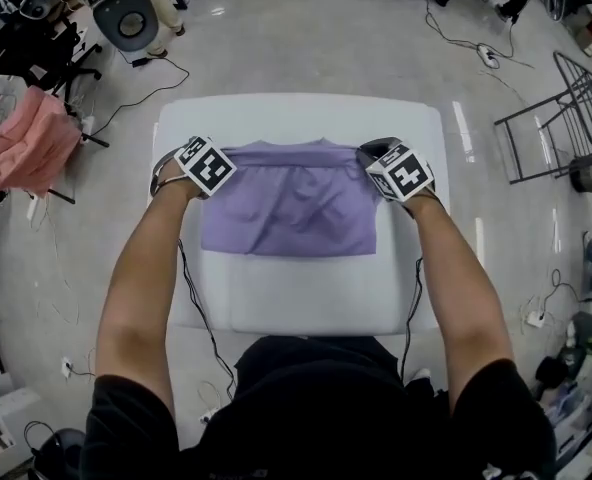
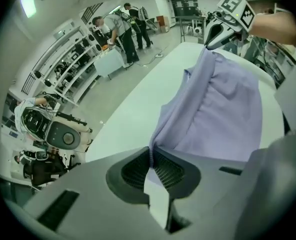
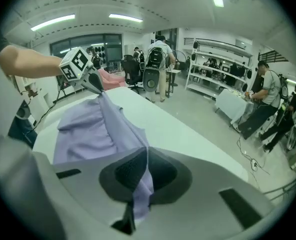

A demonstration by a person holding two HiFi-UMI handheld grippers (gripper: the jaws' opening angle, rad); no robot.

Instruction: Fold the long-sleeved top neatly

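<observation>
Long-sleeved top: the lilac long-sleeved top lies on the middle and far part of the table, already folded into a rough rectangle with no sleeves showing loose. Its near edge lies flat and fairly straight. Its far edge is raised off the surface and stretched between the two tongs.
Left tongs: the left tongs are closed on the far left corner of the top. In the left gripper view only a thin pinch of fabric sits between the ribbed pads, and the cloth runs away from it in a taut fold.
Right tongs: the right tongs are clamped on the far right corner. In the right gripper view the fabric passes through the pads and a short tail hangs out below them.
Held edge: each gripper view shows the other tongs at the far end of the lifted edge, with the cloth sagging in soft creases between them.
Table: the white table is bare in front of the top and along both sides.
Arms: both forearms reach forward over the table, one to each corner.
Surroundings: a pink cloth is draped at the left, a metal rack stands at the right, and cables trail over the grey floor. People stand by shelving in the background.
</observation>
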